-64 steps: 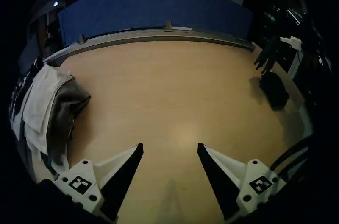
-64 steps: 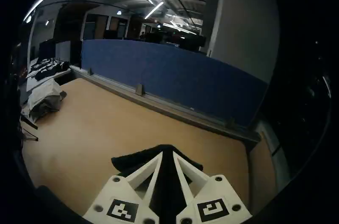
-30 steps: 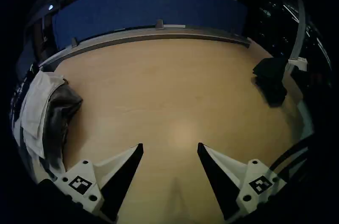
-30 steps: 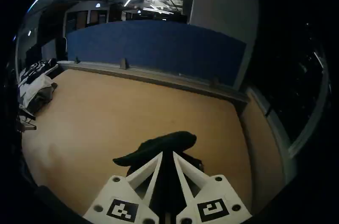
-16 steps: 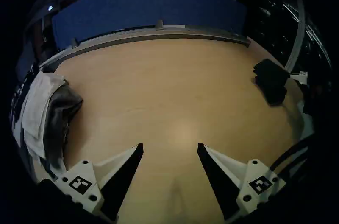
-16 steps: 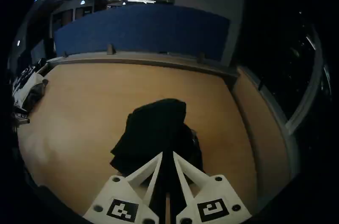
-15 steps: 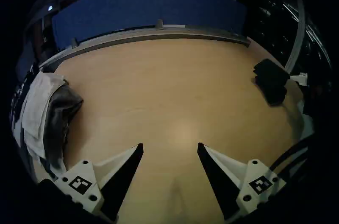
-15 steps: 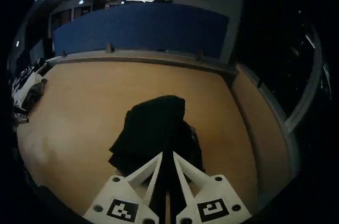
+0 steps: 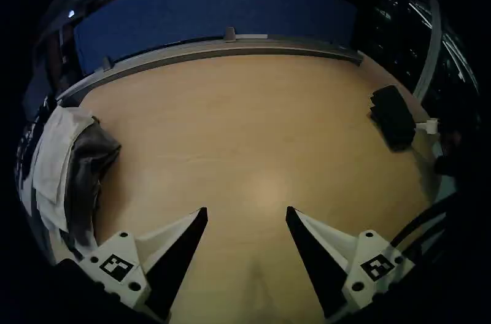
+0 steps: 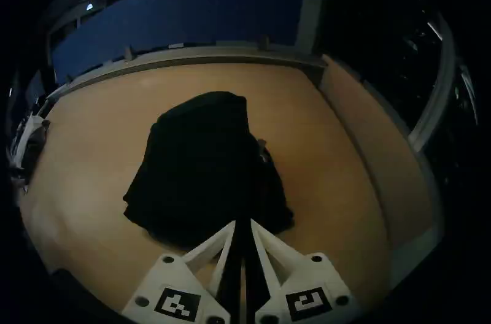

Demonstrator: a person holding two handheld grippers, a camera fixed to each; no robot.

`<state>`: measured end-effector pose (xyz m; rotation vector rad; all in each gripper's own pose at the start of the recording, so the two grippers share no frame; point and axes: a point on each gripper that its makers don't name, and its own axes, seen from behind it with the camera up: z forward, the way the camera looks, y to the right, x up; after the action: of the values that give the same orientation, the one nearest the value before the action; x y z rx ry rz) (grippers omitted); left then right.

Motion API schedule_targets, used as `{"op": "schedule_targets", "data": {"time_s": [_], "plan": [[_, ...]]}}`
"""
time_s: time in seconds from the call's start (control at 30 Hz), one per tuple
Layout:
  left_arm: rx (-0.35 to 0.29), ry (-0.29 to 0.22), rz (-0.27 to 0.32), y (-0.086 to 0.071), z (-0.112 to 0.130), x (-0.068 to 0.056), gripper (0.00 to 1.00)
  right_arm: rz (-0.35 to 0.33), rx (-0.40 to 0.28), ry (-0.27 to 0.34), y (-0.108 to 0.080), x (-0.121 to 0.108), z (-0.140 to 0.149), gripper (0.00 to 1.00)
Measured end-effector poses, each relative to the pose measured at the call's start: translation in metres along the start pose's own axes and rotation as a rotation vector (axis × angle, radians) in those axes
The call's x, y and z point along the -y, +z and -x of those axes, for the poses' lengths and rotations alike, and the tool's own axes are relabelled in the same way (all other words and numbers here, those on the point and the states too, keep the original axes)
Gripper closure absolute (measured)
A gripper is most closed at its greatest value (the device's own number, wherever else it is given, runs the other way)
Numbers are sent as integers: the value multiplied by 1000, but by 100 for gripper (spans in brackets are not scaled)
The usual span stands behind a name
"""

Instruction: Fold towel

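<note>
Since half a second ago the black towel (image 10: 196,170) has sunk flatter onto the wooden table (image 10: 331,158). It lies as a folded heap just beyond my right gripper (image 10: 244,226), whose fingers are pinched together on its near edge. My left gripper (image 9: 245,210) hovers over bare tabletop with its fingers wide apart, well away from the towel. Farther off to the left lies a pile of white and grey cloths (image 9: 67,164), and a blue partition (image 9: 215,5) lines the far edge.

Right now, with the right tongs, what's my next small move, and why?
Probably open the right tongs and let go: the black towel already lies heaped on the table, its near edge seemingly pinched between them.
</note>
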<state>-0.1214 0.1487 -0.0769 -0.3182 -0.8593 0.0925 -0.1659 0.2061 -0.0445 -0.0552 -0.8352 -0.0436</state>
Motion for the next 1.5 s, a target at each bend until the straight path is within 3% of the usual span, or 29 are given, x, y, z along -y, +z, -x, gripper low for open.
{"op": "schedule_targets", "data": {"time_s": [0.2,0.4,0.57,0.83,0.97,1.5], "plan": [[0,2,0,0,-1,0,5,8,28,-4,9,-1,9,97],[-1,1,-5,0,-1,3,5,34,-16,-1,2,-6,-1,86],[0,-8,-7,0,0,5,5,79,-28,4,-7,-16,-1,66],[-2,-2,-7,0,-2,5,5,96,-97,11,-19,-15,-18,16],[-5,-5,-4,0,-4,4,5,107,-132,8,-25,-15,-30,1],[-8,-4,-4,2,-7,4,5,145,-161,36,-42,-24,-37,0]]}}
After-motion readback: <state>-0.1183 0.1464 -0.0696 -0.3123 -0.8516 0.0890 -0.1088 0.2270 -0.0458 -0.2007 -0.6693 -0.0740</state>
